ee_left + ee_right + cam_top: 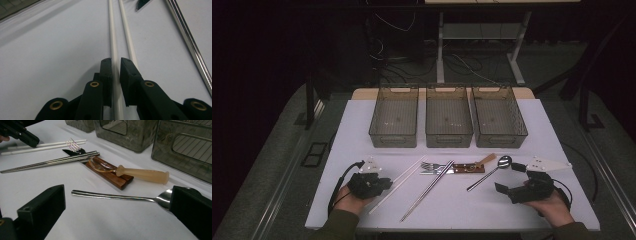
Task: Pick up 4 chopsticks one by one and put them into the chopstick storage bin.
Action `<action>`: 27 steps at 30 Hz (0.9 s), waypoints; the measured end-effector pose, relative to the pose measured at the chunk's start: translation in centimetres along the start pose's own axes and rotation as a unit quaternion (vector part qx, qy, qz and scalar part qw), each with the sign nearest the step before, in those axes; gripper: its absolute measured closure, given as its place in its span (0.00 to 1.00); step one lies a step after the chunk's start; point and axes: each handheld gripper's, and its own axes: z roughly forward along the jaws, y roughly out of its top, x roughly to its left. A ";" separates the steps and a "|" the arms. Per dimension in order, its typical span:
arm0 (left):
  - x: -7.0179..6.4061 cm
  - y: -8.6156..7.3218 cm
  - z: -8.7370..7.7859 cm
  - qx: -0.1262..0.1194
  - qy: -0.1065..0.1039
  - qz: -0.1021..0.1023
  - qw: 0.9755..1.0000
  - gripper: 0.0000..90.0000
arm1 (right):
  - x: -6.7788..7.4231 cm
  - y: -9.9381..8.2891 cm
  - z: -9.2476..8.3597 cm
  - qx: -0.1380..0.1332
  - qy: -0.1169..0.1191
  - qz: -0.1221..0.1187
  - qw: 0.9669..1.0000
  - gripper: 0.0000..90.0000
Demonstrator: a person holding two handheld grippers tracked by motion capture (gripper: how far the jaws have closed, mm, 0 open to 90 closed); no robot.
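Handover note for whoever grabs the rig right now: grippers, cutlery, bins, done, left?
Left gripper: jaws nearly closed around one white chopstick, low at the table; grip not confirmed.
Right gripper: open, steel spoon lying between its jaws.
Steel chopsticks, fork, amber spoon on wooden pieces: all on the table.
Three bins: empty.
Done: nothing binned. Left: probably all the cutlery.

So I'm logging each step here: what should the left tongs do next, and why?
Probably close. The left tongs sit low on the table with one white chopstick running between the jaws, which stand slightly apart either side of it. The second white chopstick lies just outside, so squeeze gently.
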 end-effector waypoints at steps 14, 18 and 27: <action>0.1 1.1 0.5 0.031 0.005 0.013 0.999 0.91 | -0.1 0.0 0.1 0.001 -0.001 -0.002 1.000 0.01; 0.5 0.7 0.5 0.022 -0.007 -0.011 1.000 0.93 | 0.0 0.0 0.1 0.001 0.000 -0.002 1.000 0.01; 0.4 0.5 0.4 0.013 -0.006 -0.016 1.000 0.94 | 0.0 0.0 0.0 0.000 0.002 0.001 1.000 0.01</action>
